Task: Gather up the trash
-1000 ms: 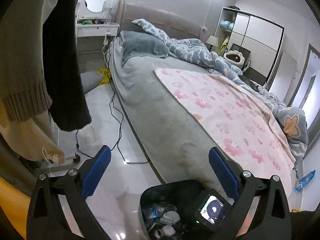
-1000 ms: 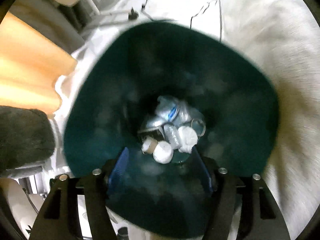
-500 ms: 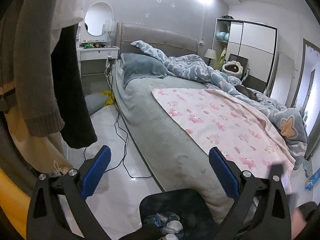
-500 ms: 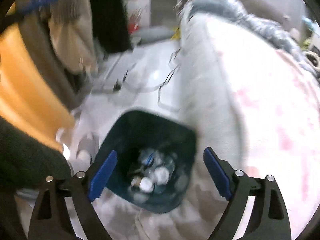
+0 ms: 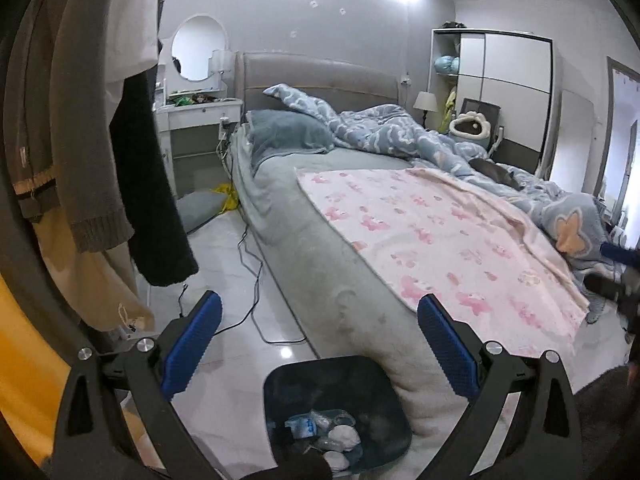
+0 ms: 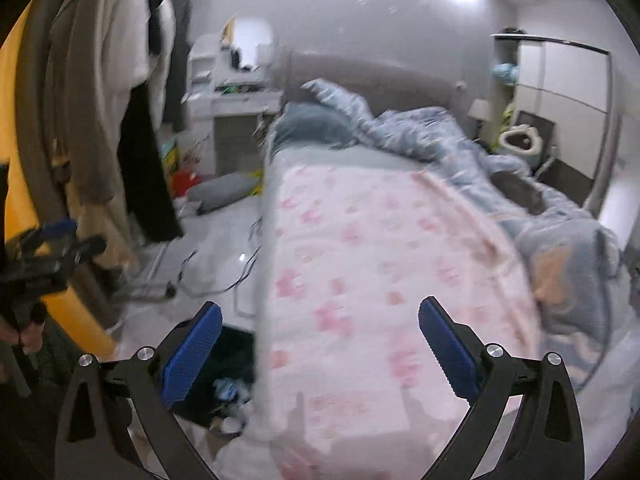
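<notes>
Since one second ago, right gripper (image 6: 320,344) has lifted from directly above the trash bin (image 5: 280,384) to face the bed (image 5: 320,280); its two blue pads stand wide apart, empty. Left gripper (image 5: 320,344): two pads (image 5: 192,344) equally spread, nothing between them. One bin sits below and between the left fingers, touching the bed edge, holding several crumpled bottles and wrappers (image 5: 324,432); labels unreadable. One pink blanket (image 5: 440,240) lies ahead.
</notes>
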